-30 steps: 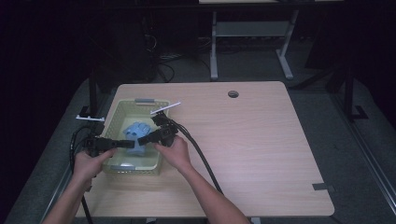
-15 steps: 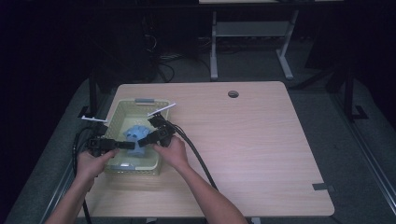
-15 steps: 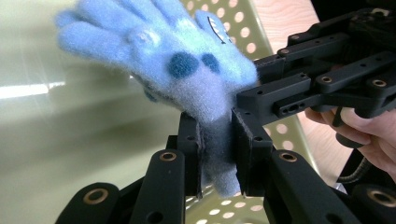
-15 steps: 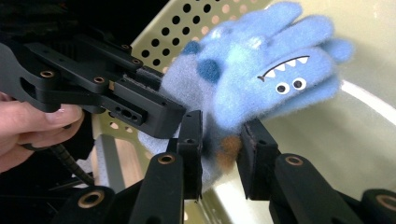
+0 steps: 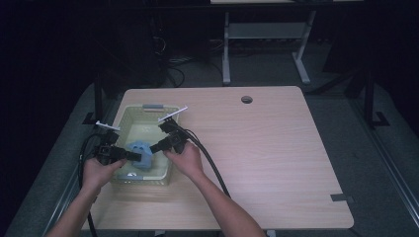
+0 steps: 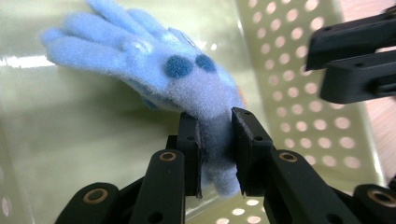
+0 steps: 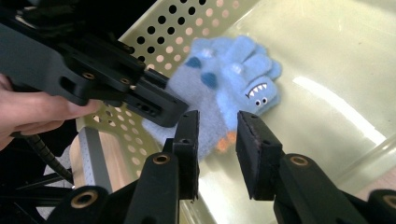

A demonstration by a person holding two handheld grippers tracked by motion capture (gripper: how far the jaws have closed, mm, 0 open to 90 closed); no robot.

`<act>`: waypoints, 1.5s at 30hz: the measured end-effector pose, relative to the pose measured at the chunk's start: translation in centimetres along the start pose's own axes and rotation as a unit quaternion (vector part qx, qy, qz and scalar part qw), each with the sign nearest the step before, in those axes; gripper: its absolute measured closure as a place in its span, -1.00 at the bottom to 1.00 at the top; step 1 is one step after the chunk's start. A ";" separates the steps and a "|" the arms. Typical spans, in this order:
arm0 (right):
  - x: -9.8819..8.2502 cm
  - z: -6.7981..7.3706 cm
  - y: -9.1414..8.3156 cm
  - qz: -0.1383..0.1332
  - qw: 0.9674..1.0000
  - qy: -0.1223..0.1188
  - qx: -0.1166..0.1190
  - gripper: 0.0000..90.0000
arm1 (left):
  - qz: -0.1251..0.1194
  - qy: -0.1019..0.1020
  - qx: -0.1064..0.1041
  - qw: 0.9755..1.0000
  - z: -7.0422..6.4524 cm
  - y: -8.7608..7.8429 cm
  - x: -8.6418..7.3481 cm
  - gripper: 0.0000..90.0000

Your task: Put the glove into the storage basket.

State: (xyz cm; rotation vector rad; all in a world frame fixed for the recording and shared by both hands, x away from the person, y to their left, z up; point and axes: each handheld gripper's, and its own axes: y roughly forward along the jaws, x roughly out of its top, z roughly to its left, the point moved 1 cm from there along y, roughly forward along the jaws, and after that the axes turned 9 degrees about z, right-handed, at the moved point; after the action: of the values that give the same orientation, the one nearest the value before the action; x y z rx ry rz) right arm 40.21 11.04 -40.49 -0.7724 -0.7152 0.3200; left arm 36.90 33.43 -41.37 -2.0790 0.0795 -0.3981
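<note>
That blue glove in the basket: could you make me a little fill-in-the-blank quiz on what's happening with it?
1. The fuzzy glove is coloured ____.
2. It lies inside a perforated pale green ____.
3. The left hand-held gripper is ____ on the glove's cuff.
4. The right hand-held gripper has its jaws ____, pressing on nothing.

Missing words: blue; basket; shut; open

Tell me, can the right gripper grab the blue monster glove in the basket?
Probably yes. The right gripper hovers open just above the blue monster glove with nothing between them. The left gripper, already pinching the glove's cuff, crowds one side inside the basket.
</note>
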 end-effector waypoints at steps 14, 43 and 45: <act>-1.1 -0.1 -2.7 -0.037 0.999 -0.003 0.014 0.52 | -0.004 -0.009 0.083 0.996 0.0 -1.4 0.7 0.33; -3.1 -1.0 -6.9 -0.070 0.997 -0.004 0.012 0.36 | -0.025 0.005 0.080 0.996 -1.0 -1.3 2.1 0.38; -3.2 -1.1 -7.1 -0.067 0.998 -0.005 0.009 0.32 | -0.037 0.011 0.075 0.996 -1.3 -1.6 2.1 0.34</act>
State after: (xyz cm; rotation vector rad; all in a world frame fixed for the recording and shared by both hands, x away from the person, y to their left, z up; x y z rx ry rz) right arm 38.73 3.95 -37.35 -0.7020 -0.7675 0.2087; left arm 38.35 32.71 -38.89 -1.9330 -0.0133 -0.4580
